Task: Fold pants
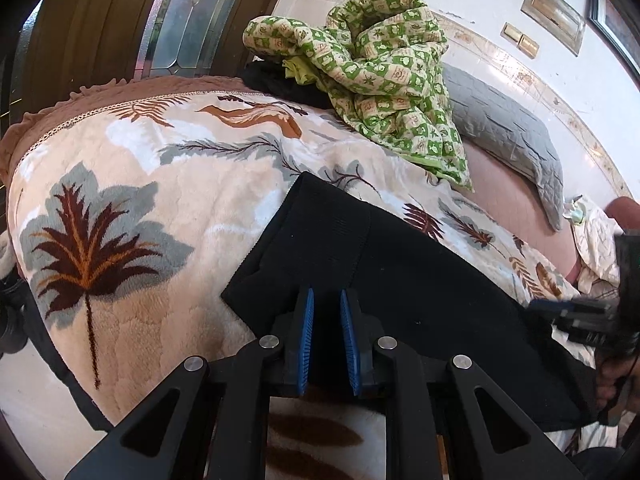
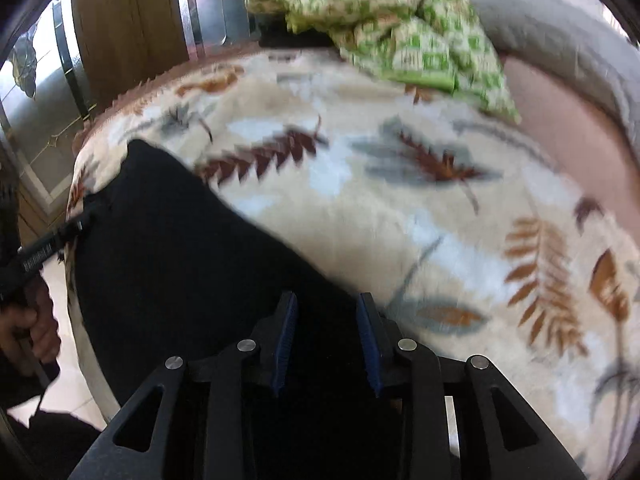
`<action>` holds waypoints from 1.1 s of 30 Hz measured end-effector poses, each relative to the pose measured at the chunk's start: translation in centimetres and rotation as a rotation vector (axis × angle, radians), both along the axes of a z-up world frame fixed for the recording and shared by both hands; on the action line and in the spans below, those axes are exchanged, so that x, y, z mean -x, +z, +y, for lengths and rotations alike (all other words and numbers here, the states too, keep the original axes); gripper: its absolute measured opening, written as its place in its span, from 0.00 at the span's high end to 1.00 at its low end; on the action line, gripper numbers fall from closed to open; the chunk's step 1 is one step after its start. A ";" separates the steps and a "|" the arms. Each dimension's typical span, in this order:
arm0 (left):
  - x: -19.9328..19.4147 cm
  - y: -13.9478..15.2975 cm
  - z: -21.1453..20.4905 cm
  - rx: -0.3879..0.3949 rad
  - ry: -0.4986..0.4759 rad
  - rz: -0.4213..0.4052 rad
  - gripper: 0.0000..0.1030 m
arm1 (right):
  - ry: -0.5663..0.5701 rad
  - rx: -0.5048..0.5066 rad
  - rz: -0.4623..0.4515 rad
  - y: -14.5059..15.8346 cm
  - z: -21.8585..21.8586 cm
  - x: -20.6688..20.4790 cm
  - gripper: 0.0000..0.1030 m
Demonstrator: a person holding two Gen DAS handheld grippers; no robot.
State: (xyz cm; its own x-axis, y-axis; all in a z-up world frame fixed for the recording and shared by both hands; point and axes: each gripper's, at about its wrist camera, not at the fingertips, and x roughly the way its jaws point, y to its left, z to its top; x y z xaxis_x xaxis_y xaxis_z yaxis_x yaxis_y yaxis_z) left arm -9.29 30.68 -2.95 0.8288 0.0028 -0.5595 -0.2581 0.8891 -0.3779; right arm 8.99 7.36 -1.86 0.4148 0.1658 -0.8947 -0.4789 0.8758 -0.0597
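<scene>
Both wrist cameras sit low and close over the near edge of the bed with the cream leaf-patterned fleece blanket point(image 1: 168, 184), facing its far edge. Both views share the black fabric pants point(image 1: 380, 256), the blanket and the green-checked quilt point(image 1: 384, 68).

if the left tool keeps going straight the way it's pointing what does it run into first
Most likely the black pants: the left tool sits open right over them, pads apart with dark fabric showing between. Beyond lies the leaf-print blanket, then the green checked quilt. Depth is hard to judge here.
</scene>
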 end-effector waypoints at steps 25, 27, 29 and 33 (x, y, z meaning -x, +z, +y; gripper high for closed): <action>-0.5 3.0 -1.9 -0.081 -0.030 0.086 0.83 | 0.272 0.104 0.028 1.5 0.2 9.5 0.60; -0.2 4.4 -4.5 -0.095 -0.139 0.053 0.82 | 0.204 0.078 0.013 2.2 -2.9 10.5 0.51; -0.5 4.9 -8.7 -0.122 -0.293 0.039 0.82 | 0.116 0.073 0.060 0.8 -6.0 11.5 0.48; -1.6 2.6 -15.8 -0.129 -0.558 0.089 0.82 | -0.023 -0.067 0.007 0.2 -9.5 12.9 0.44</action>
State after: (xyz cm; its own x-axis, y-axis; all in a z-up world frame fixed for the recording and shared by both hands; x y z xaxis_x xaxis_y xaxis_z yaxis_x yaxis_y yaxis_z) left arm -7.65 14.87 -0.30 0.6745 -0.3483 -0.6509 0.2372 0.9372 -0.2557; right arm -3.86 -2.18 -1.67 0.4125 0.2161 -0.8850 -0.4592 0.8883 0.0028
